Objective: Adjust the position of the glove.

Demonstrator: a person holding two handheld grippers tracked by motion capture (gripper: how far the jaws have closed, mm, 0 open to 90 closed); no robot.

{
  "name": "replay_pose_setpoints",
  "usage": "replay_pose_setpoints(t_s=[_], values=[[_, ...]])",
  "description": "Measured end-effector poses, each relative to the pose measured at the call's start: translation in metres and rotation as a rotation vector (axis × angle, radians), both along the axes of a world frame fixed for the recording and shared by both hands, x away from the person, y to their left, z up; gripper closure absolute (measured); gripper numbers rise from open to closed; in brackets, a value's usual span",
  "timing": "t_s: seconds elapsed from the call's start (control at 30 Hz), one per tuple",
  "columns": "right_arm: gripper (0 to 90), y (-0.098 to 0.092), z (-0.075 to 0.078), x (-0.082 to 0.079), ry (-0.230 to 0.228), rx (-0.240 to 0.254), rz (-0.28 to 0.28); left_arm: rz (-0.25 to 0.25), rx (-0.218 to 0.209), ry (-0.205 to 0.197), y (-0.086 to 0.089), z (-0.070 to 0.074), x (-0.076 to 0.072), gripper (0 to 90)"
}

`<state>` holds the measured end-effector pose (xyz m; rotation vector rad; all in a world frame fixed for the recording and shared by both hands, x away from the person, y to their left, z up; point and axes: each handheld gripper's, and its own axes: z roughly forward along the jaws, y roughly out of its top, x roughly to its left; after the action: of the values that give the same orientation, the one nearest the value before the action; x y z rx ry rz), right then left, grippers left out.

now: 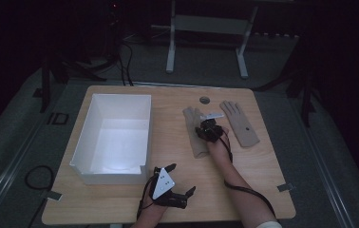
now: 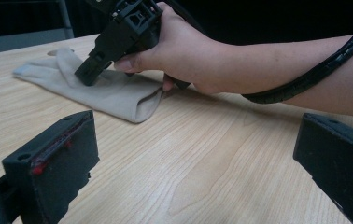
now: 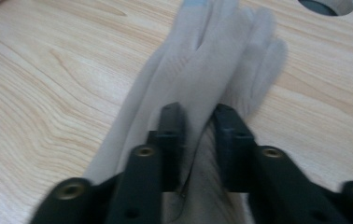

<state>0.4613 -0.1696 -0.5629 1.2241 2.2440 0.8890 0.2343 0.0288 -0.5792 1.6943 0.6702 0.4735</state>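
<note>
Gloves: two on the table, right gripper (image 3: 197, 116) jaws pinching one glove (image 3: 198, 70).

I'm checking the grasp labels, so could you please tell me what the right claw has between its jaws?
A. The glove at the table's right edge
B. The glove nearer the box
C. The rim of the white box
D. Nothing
B: in the right gripper view, the right claw pinches a fold of the glove nearer the box, while the other glove lies untouched.
</note>
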Motion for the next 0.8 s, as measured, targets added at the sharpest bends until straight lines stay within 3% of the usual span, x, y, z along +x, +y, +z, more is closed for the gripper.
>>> replay_pose_setpoints(t_s=[0.13, 0.23, 0.33, 0.43, 0.53, 0.73, 0.8], values=[[79.0, -0.001, 0.002, 0.0, 0.022, 0.037, -0.017, -0.001, -0.002, 0.001, 0.0, 0.0, 0.0, 0.3], [79.6, -0.002, 0.017, -0.005, 0.014, 0.083, -0.031, -0.001, -0.003, 0.001, 0.0, 0.0, 0.0, 0.4], [79.7, -0.002, 0.027, -0.009, -0.002, 0.09, -0.043, -0.001, -0.001, 0.001, 0.0, 0.0, 0.0, 0.4], [79.8, -0.007, 0.05, -0.02, -0.038, 0.128, -0.062, 0.0, 0.0, 0.0, 0.0, 0.0, 0.0, 0.4], [79.8, -0.009, 0.063, -0.03, -0.066, 0.13, -0.087, 0.002, 0.0, 0.001, 0.0, 0.0, 0.0, 0.4], [79.9, -0.018, 0.075, -0.046, -0.07, 0.144, -0.136, 0.005, 0.004, 0.0, 0.0, 0.0, 0.0, 0.3], [79.9, -0.023, 0.077, -0.057, -0.064, 0.172, -0.15, 0.006, 0.005, -0.002, -0.001, 0.0, 0.0, 0.3]])
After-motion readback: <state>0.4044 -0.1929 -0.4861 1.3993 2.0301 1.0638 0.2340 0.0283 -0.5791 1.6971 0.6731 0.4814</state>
